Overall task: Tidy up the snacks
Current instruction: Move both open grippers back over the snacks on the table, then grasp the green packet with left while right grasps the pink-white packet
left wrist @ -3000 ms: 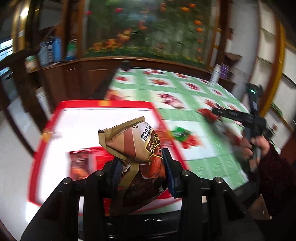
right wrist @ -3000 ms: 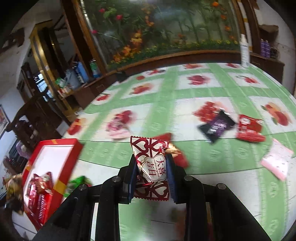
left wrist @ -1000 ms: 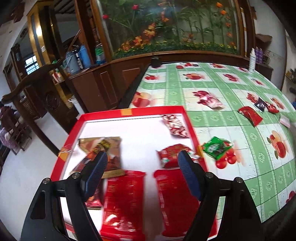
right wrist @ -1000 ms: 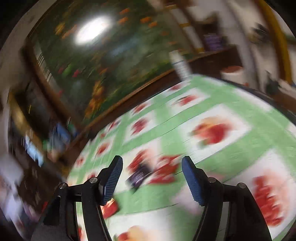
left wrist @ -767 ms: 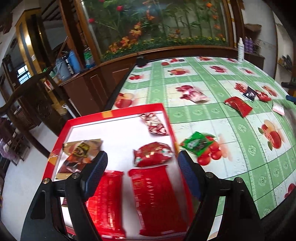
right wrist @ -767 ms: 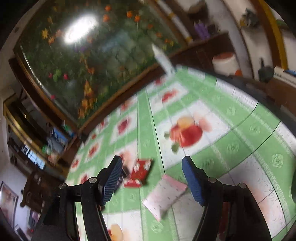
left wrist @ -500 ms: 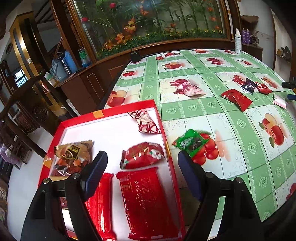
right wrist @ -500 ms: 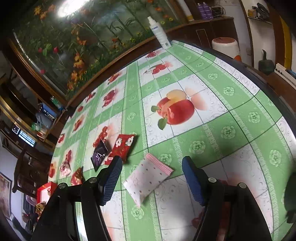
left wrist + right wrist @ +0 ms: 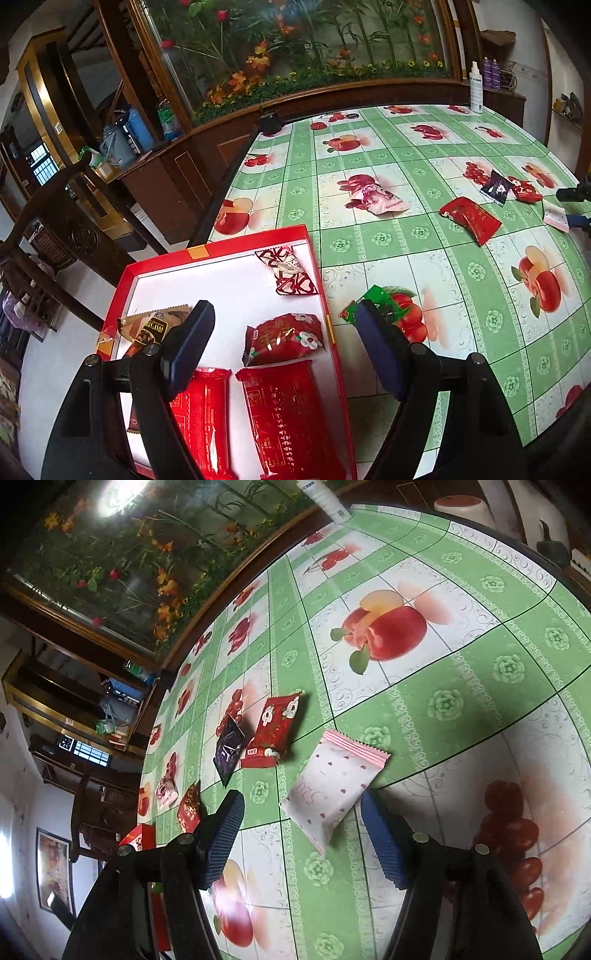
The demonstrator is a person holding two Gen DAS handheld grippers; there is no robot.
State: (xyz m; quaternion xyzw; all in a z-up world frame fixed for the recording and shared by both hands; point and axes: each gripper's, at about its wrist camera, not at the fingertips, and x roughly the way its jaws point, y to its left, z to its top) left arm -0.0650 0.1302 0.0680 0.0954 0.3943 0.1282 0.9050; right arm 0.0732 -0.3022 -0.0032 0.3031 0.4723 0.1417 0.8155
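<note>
My left gripper (image 9: 284,325) is open and empty above the red tray (image 9: 221,254), which holds several snack packs: a heart-patterned candy (image 9: 290,273), a red flowered pack (image 9: 284,338), a brown pack (image 9: 153,326) and two long red packs (image 9: 291,421). A green snack (image 9: 373,301) lies on the table just right of the tray. My right gripper (image 9: 301,816) is open and empty, its jaws either side of a white pink-dotted pack (image 9: 332,782) on the tablecloth. A red flowered pack (image 9: 275,731) and a black pack (image 9: 229,747) lie beyond it.
More snacks lie on the green fruit-print tablecloth (image 9: 424,177): a pink pack (image 9: 376,197), a red pack (image 9: 471,218), a black and a red one (image 9: 511,188). A spray bottle (image 9: 475,86) stands at the far edge. A wooden cabinet (image 9: 177,166) and chair stand left.
Both grippers have let go of their snacks into the tray. My left gripper has drawn back over the tray. My right gripper has swung across the table and come down around the white pack.
</note>
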